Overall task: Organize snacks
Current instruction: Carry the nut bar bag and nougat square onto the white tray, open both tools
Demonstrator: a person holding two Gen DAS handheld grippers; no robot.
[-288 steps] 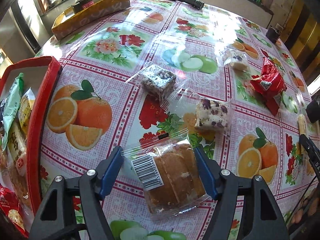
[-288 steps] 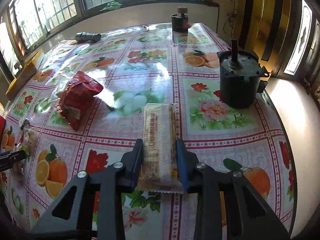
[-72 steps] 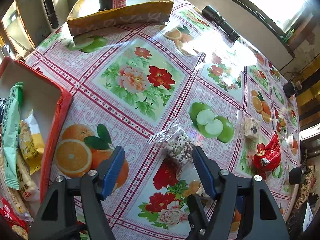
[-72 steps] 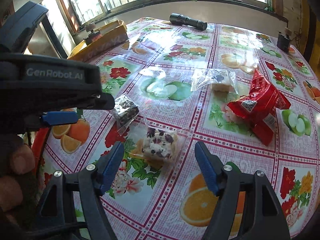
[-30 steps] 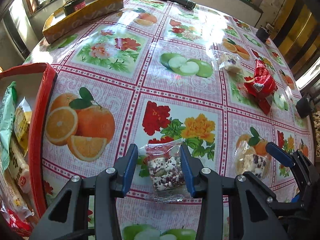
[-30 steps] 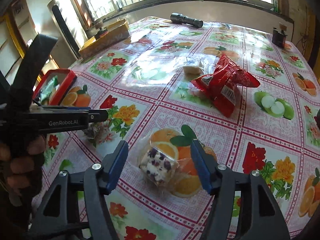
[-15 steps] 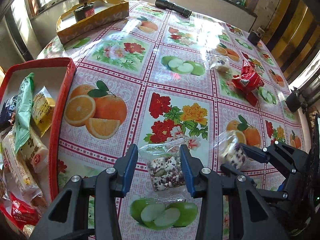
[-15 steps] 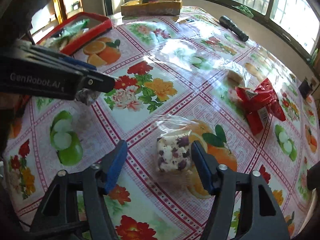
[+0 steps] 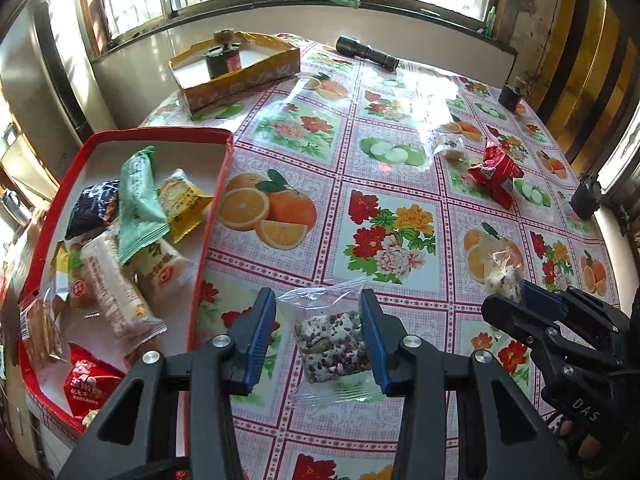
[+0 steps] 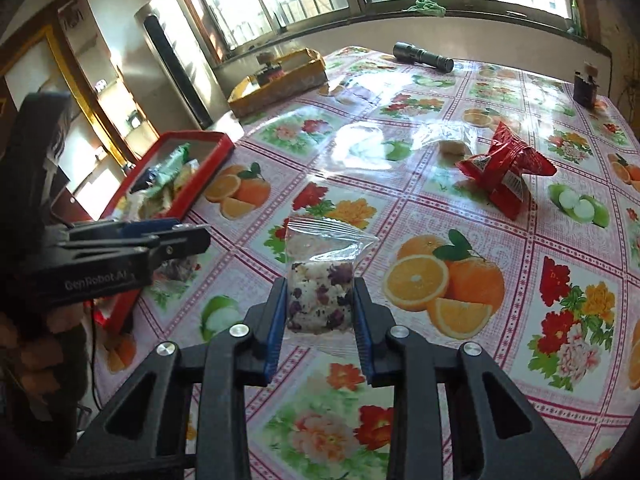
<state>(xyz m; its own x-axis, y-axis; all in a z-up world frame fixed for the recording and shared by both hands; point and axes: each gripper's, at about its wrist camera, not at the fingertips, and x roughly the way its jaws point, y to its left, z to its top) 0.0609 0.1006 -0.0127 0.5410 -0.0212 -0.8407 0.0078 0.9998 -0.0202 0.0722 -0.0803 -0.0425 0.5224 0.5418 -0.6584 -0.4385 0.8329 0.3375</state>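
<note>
A round table under a glossy oilcloth printed with fruit and flowers (image 9: 400, 152) fills both views. At its near left edge sits a red rectangular tray with a white floor (image 9: 216, 208), its long axis running away from the camera toward the windows; about ten wrapped snacks lie heaped in it, though the pile is too tangled for a sure count. At the far side stands one yellow cardboard tray (image 9: 244, 80) with a small dark jar inside. One black torch (image 9: 366, 53) lies near the window wall, its long axis slanting across the far edge of the table.

Two snacks lie loose on the cloth: a crumpled red foil packet (image 10: 504, 172), and just beyond it a clear-wrapped pale cake (image 10: 452, 142). Two more are held.

The left gripper (image 9: 318, 334) has its blue pads pressed against a clear bag holding a nut-and-berry square (image 9: 332, 340), held above the table just right of the red tray; the bag's long axis runs away from the camera, sealed end forward.

The right gripper (image 10: 320, 312) stands nearly closed, clamped on a clear bag with a white, purple-speckled cake (image 10: 320, 296), upright between the pads with its empty top pointing forward and up, above the near middle of the table.
</note>
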